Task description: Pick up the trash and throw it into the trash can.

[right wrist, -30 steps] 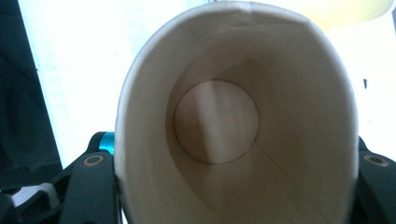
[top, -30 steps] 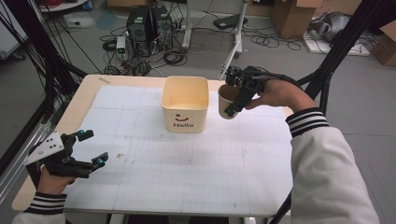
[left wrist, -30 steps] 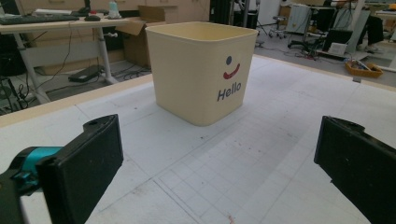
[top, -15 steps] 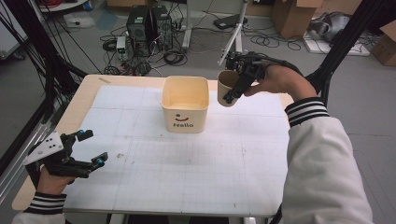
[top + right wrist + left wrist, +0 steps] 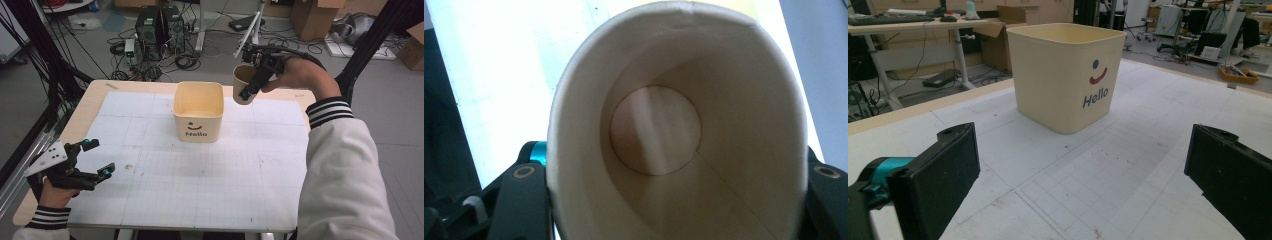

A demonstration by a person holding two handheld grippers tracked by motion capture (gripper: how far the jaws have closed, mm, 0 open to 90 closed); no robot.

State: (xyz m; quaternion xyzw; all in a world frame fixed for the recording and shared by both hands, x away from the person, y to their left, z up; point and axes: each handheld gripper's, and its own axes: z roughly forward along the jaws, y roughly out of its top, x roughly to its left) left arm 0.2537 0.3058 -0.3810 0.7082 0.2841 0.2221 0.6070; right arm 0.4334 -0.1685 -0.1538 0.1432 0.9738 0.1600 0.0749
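Jaws of the right gripper are clamped on a brown paper cup, one black jaw on each side of its wall; in the right gripper view the cup is seen straight down its open mouth, squeezed slightly oval, its round bottom bare and nothing inside it. In the high view the cup hangs in the air above the far right part of the desk, tilted, its mouth turned toward the gripper, clear of the desk's surface. It sits just to the right of a cream square tub and a little farther back, apart from the tub's rim. The person's right hand wraps the gripper's body, a striped cuff and a pale sleeve trailing down the right side of the high view.

Jaws of the left gripper stand wide apart with nothing between them; in the left gripper view its two black pads rise at the bottom corners and frame bare gridded desk. That gripper rests low at the near left corner of the desk, well apart from the tub, with its grey three-cornered plate on top and the left hand behind it.

The tub stands upright near the middle of the far half of the desk, printed with a smiling face and the word "Hello" on the side facing the person. A white gridded sheet covers most of the desk
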